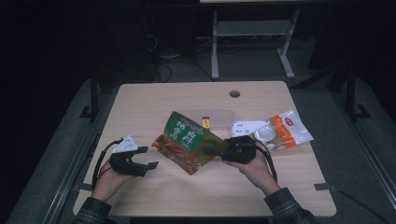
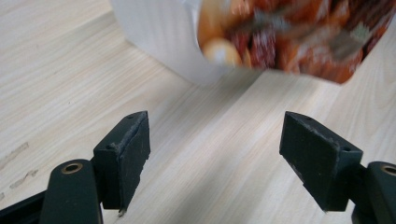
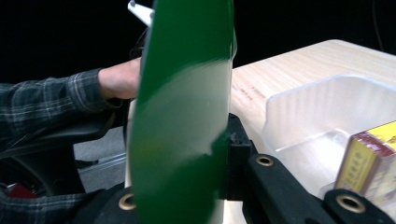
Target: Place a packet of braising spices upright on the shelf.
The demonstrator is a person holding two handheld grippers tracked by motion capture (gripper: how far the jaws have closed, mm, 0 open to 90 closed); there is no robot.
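Your right gripper (image 1: 215, 150) clamps the green-and-red foil snack bag (image 1: 187, 140) above the wooden table (image 1: 154, 100); your left gripper (image 1: 148, 157) stands open, empty. Next, carry it to the clear plastic tray (image 1: 223, 115).

The green snack bag (image 1: 187, 140) carries large white characters too blurred to read, and the orange-and-white packet (image 1: 292, 128) a small unreadable red logo.

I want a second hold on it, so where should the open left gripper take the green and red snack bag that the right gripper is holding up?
Grip the snack bag at its red bottom edge, coming in level from the left gripper's side. That flat edge hangs free above the table, facing the open jaws, while the right gripper is shut on the opposite green end.
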